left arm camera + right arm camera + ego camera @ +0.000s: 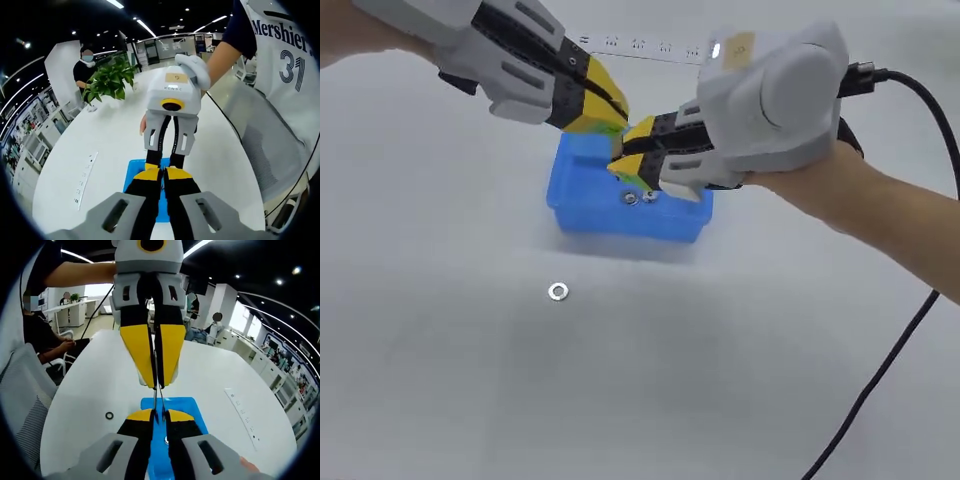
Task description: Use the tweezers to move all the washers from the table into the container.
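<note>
Blue container (620,222) sits on the white worktop (460,390). Two washers (630,198) lie inside it near the front wall. A lone washer (557,291) rests on the bare worktop, apart from the container on the near side.

The left hand-held gripper (610,118) and right hand-held gripper (625,162) meet tip to tip above the container. In the right gripper view, thin metal tweezers (157,395) run from between the left one's yellow jaws into the right one's own jaws (both pairs pressed in on the tweezers). In the left gripper view its own jaws stand nearly together, facing the right one.
</note>
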A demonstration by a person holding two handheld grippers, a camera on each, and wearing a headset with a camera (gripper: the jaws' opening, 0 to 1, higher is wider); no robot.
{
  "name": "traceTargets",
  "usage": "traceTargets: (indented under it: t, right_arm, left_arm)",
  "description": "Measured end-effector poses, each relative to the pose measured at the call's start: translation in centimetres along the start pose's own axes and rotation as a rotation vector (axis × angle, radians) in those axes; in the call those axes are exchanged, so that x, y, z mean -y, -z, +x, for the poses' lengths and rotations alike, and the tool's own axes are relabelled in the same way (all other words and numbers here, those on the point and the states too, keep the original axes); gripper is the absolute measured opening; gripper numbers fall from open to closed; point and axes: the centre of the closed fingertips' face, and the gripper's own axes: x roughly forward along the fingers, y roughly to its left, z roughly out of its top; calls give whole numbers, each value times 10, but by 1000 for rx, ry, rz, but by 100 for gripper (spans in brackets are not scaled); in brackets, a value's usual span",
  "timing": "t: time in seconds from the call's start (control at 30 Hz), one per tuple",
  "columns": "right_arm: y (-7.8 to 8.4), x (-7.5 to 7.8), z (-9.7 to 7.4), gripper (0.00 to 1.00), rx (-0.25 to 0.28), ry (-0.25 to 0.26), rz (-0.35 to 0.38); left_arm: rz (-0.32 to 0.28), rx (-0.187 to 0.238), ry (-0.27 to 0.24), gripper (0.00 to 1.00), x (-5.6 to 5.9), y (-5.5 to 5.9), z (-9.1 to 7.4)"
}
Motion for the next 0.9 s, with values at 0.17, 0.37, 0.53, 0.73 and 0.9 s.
traceTargets:
  t: [0.17, 0.37, 0.53, 0.73, 0.9]
  right_arm:
    - [-17, -24, -3, 11, 11, -12, -29]
    - [-24, -51, 2, 11, 12, -47, -44]
    - [-22, -73, 10, 11, 10, -79, -40]
    - [-13, -91, 19, 11, 1, -107, -28]
    - [-4, -100, 25, 11, -7, -124, -2]
  left_arm:
    - [12, -9, 4, 6, 22, -4, -17]
    - [-6, -17, -2, 6, 46, 3, -28]
    - [-30, -27, 1, 6, 65, 13, -30]
    - [-69, -30, 11, 6, 80, 26, -28]
    - [-96, -24, 15, 6, 87, 35, -23]
